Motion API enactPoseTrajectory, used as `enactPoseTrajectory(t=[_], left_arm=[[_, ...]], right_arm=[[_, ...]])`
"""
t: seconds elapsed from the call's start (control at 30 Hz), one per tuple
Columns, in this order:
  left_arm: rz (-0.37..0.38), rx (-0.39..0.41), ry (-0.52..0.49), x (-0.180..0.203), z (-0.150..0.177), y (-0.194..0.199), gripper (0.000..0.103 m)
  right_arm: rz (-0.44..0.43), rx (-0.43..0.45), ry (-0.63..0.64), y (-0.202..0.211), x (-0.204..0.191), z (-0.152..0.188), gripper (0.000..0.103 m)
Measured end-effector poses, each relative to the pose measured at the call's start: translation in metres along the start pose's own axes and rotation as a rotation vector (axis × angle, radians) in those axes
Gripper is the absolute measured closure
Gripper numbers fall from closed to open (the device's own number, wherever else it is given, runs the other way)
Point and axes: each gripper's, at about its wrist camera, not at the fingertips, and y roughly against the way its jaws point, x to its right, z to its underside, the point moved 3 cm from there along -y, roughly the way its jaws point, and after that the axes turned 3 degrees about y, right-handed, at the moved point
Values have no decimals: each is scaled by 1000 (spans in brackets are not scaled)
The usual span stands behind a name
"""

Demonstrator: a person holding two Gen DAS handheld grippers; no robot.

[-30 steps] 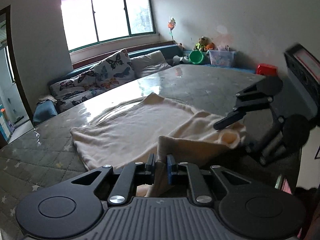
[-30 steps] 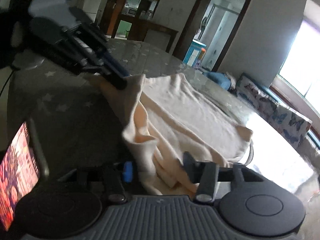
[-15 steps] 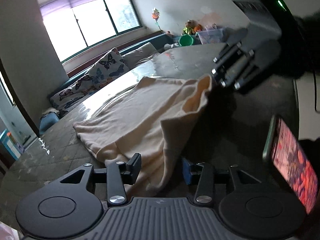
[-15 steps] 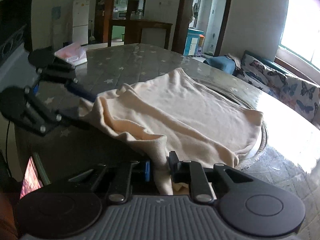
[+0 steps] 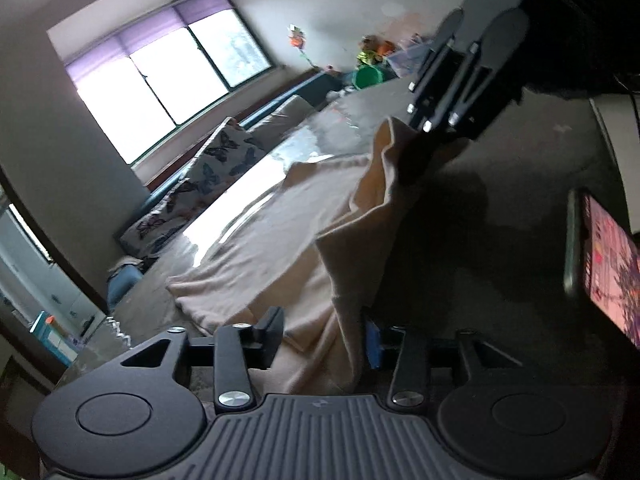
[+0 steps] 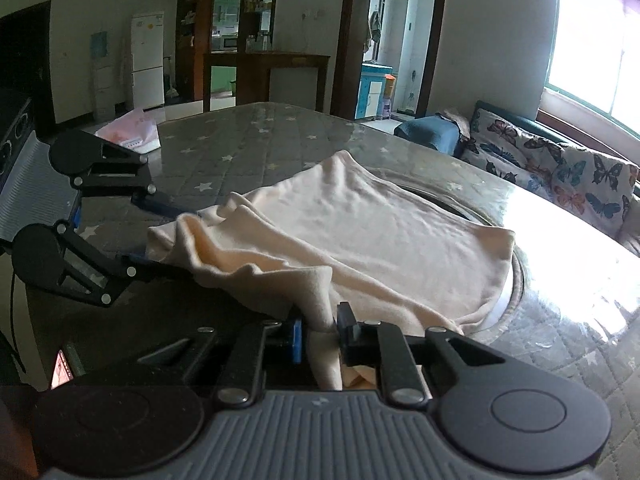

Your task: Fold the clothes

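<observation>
A cream garment [image 5: 280, 240] lies spread on the grey star-quilted table [image 6: 260, 148], with its near edge raised and bunched. My right gripper [image 6: 320, 326] is shut on a fold of that edge, and cloth [image 6: 380, 232] hangs down between the pads. In the left wrist view the right gripper [image 5: 416, 152] holds a raised corner at the upper right. My left gripper [image 5: 324, 332] has its jaws apart and closing. Cloth drapes between them but is not pinched. From the right wrist view the left gripper [image 6: 176, 240] straddles the bunched corner at the left.
A phone [image 5: 604, 272] with a lit screen stands at the table's near right. A sofa with butterfly cushions [image 6: 560, 168] runs under the window beyond the table. A pink bag [image 6: 132, 132] lies past the far left edge. A dark sleeve fills the left wrist view's top right.
My left gripper let go of the cloth edge it pinched; its jaws opened wide, then narrowed a little, and the wrist rolled. My right gripper shut on the cloth that lay between its open jaws.
</observation>
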Motion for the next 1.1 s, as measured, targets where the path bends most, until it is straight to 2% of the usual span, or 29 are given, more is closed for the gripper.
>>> enactPoseTrajectory(t=[0.2,0.27,0.6,0.83,0.93,1.1], left_arm=[[22,-7,2,-2,2,0,86],[35,-16,21,-5,1,-1,88],[88,-13,74,-9,-9,29,89],[141,-9,116,-4,-17,80,89],[138,1,115,-6,-24,91,89],[86,6,79,-16,-41,73,89]], right_arm=[[10,11,-8,2,-5,4,91],[13,17,-14,3,-6,5,92],[-6,63,14,34,-24,4,93],[-107,45,26,83,-46,2,93],[-127,39,22,94,-46,-3,93],[-105,51,-10,85,-19,-24,93]])
